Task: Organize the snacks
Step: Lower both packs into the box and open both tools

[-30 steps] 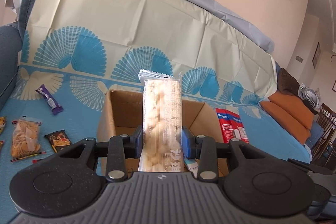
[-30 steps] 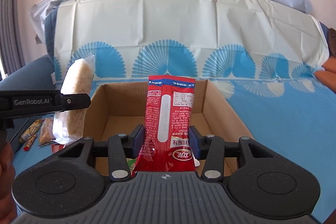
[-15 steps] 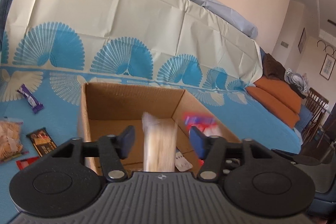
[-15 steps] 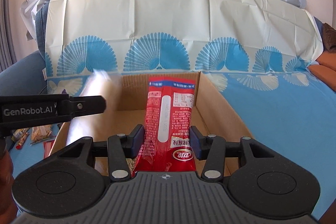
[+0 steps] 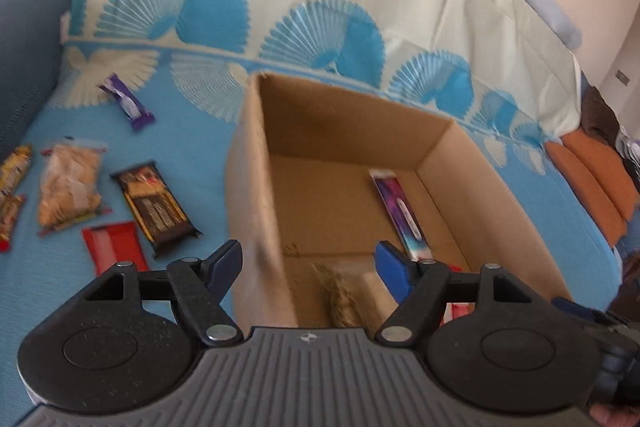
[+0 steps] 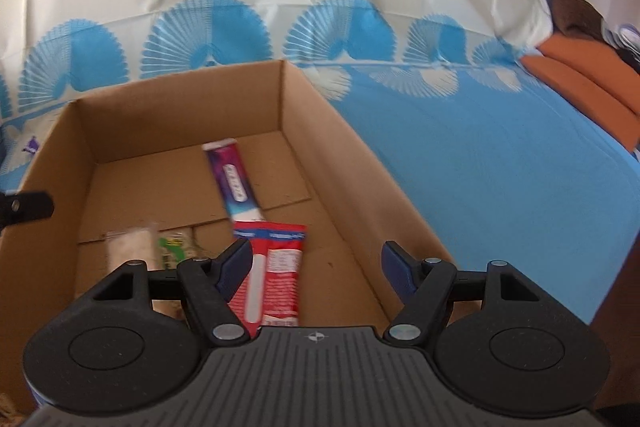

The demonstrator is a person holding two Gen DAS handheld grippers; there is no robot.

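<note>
Both hand-held grippers, left [image 5: 308, 263] and right [image 6: 314, 263], gape empty over the box [image 6: 320, 115] holding four snacks, while six snacks [image 5: 156, 199] wait outside.

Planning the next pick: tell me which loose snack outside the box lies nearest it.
The dark brown chocolate bar, nearest the cardboard box; the others lie farther left.

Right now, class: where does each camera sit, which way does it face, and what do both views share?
Left wrist: on the left gripper, fingers open, looking down over the box's left wall and the loose snacks beside it.
Right wrist: on the right gripper, fingers open, looking into the box at the red packet.
Shared: box, purple bar.
</note>
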